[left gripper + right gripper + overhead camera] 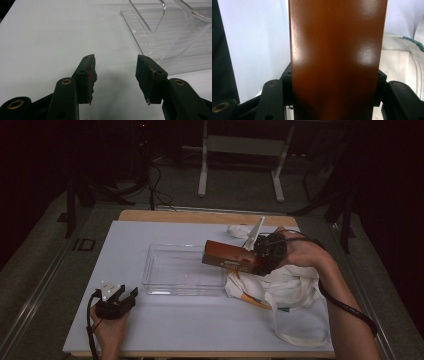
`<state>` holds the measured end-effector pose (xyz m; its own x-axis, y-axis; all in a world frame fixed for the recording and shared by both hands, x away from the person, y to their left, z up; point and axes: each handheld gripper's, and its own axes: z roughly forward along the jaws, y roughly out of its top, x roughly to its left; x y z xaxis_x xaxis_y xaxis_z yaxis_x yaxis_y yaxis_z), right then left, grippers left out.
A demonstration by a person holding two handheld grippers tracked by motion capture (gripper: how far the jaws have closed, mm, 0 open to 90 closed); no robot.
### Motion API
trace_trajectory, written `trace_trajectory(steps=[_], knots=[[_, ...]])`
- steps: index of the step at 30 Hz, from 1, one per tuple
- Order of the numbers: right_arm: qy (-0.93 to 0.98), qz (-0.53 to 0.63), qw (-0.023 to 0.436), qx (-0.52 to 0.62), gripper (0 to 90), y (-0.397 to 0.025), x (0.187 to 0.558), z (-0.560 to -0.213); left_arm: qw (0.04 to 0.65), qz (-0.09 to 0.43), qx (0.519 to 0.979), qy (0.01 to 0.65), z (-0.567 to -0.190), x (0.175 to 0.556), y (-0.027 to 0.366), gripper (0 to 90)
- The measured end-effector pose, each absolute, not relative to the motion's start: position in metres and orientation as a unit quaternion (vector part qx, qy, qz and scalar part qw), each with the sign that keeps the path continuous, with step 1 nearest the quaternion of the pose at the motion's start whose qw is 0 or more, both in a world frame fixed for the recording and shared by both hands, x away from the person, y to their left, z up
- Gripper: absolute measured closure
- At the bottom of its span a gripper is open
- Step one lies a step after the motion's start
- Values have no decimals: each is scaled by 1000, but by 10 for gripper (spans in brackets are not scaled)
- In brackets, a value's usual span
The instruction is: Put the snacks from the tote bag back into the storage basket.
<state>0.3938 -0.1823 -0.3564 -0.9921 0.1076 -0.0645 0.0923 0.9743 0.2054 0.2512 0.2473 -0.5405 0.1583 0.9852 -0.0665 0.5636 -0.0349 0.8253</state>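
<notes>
Two tongs, one per hand. Left tongs [121, 296] sit low at the near-left of the tabletop [125, 240], held by the left hand [107, 325], jaws spread apart with nothing between them; in the left gripper view the left tongs [115, 77] point across bare white surface toward the near corner of the clear tray [180, 42], apart from it. Right tongs [262, 251] are raised above the tabletop at right of centre, right hand [300, 252] behind them, jaws clenched on one brown box [231, 257]. The box is long, held roughly level, sticking out leftward so its free end hangs over the right end of the clear tray [162, 287]; it is off the surface. In the right gripper view the brown box [337, 57] runs up the middle, a jaw pressing each side. One clear rectangular tray at the centre of the tabletop, looks empty apart from small specks I can't make out. One white cloth bag [290, 292] lies crumpled under and near the right hand, its strap looping toward the near edge; something orange pokes out at its left, can't tell what. One small white bundle [239, 230] at the far edge. A white cloth bag [402, 57] fold shows right of the box.
</notes>
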Motion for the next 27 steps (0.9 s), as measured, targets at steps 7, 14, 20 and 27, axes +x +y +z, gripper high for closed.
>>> trace_trajectory(steps=[7, 14, 20, 27], knots=[[993, 105, 33, 44, 434, -174, 395, -358, 375, 280, 662, 585, -541, 251, 247, 507], [994, 100, 30, 39, 434, -166, 396, -361, 376, 280, 662, 585, -541, 251, 247, 507], [994, 100, 27, 36, 434, -161, 397, -363, 376, 280, 662, 585, -540, 251, 247, 507], [994, 98, 25, 30, 434, -154, 397, -366, 376, 280, 661, 585, -541, 251, 248, 507]])
